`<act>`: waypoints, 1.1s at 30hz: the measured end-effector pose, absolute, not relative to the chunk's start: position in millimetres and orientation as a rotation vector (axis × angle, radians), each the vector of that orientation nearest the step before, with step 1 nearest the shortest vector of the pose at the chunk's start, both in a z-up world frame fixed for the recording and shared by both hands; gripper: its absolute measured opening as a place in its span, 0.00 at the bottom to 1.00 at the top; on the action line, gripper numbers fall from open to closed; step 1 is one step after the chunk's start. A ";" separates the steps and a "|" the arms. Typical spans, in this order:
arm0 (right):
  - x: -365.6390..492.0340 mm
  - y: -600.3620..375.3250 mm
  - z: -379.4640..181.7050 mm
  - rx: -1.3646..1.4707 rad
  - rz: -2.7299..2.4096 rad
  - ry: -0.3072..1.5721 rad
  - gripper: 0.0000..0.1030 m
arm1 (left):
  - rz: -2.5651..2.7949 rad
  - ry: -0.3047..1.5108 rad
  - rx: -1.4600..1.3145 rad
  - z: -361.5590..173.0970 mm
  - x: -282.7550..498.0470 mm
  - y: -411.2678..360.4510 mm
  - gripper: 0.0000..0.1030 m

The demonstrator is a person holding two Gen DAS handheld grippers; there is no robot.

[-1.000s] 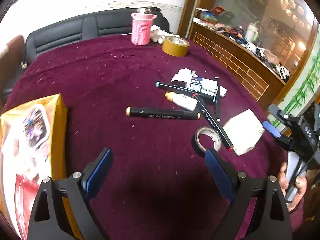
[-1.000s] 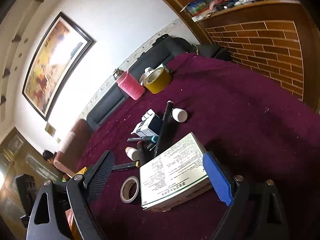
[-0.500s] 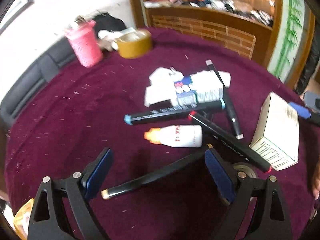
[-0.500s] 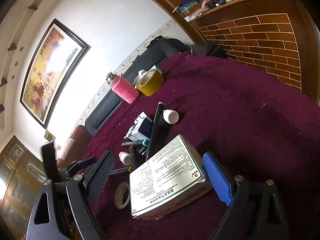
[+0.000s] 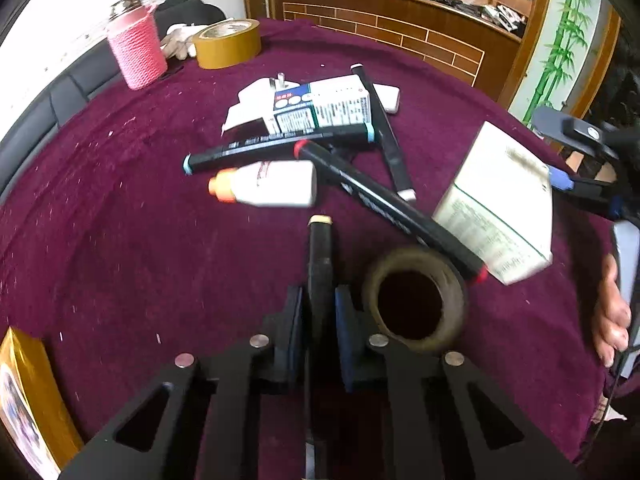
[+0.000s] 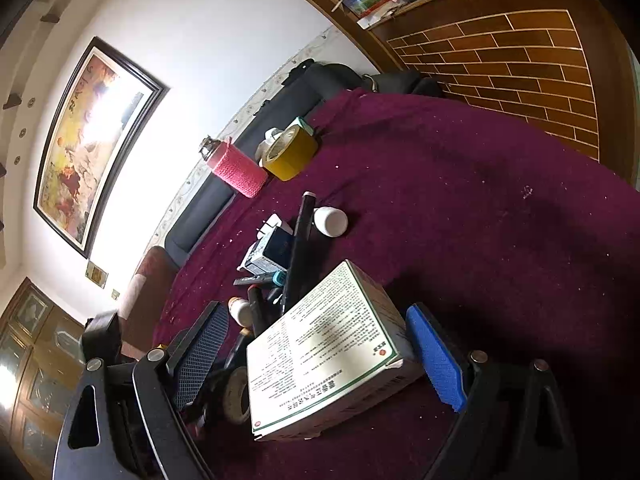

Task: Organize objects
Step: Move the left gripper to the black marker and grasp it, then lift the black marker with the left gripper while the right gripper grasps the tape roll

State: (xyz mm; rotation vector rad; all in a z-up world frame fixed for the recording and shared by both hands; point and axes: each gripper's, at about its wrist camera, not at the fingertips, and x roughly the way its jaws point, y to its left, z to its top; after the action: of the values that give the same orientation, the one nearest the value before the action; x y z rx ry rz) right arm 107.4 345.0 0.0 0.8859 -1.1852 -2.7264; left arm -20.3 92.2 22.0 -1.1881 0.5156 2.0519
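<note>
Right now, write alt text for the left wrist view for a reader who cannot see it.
The left gripper is closing on a black marker with a cream cap, lying on a maroon tablecloth. Just beyond lie more markers, a white bottle, a tape roll and a white box.

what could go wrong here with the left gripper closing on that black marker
The left gripper jaws are closing on the black marker near one end, so its long free end may sag or swing when lifted. The tape ring lies right beside the right finger and could be nudged. The red-capped marker rests across that ring and might roll.
</note>
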 end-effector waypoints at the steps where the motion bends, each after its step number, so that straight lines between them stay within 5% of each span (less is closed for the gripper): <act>1: 107.4 345.9 -1.0 0.888 -2.723 -1.195 0.91 | 2.059 0.494 -1.196 21.7 -17.4 89.2 0.14; 12: 105.6 347.6 -3.1 0.896 -2.701 -1.210 0.91 | 2.182 0.545 -1.118 16.8 -15.7 105.2 0.18; 16: 105.0 347.2 -2.8 0.901 -2.708 -1.208 0.91 | 2.305 0.621 -1.056 15.7 -6.9 103.2 0.46; 18: 105.2 347.1 -3.1 0.904 -2.714 -1.207 0.91 | 2.315 0.616 -1.060 15.9 -4.9 99.4 0.48; 19: 105.2 346.9 -3.2 0.905 -2.716 -1.207 0.91 | 2.314 0.619 -1.067 16.5 -3.5 98.5 0.47; 22: 104.5 344.8 -2.8 0.926 -2.738 -1.189 0.91 | 2.245 0.594 -1.104 17.4 7.6 97.8 0.14; 25: 104.2 343.5 -2.5 0.946 -2.766 -1.169 0.91 | 2.254 0.619 -1.095 17.0 19.1 94.0 0.13; 33: 103.7 341.0 -1.4 1.004 -2.854 -1.118 0.91 | 2.358 0.327 -1.087 41.4 39.3 31.3 0.14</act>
State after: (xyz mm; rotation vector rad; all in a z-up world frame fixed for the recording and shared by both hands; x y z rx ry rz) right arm 103.7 341.0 -1.4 1.0043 -1.1184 -2.8545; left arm 39.3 31.3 41.4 -1.0870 0.3270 2.3575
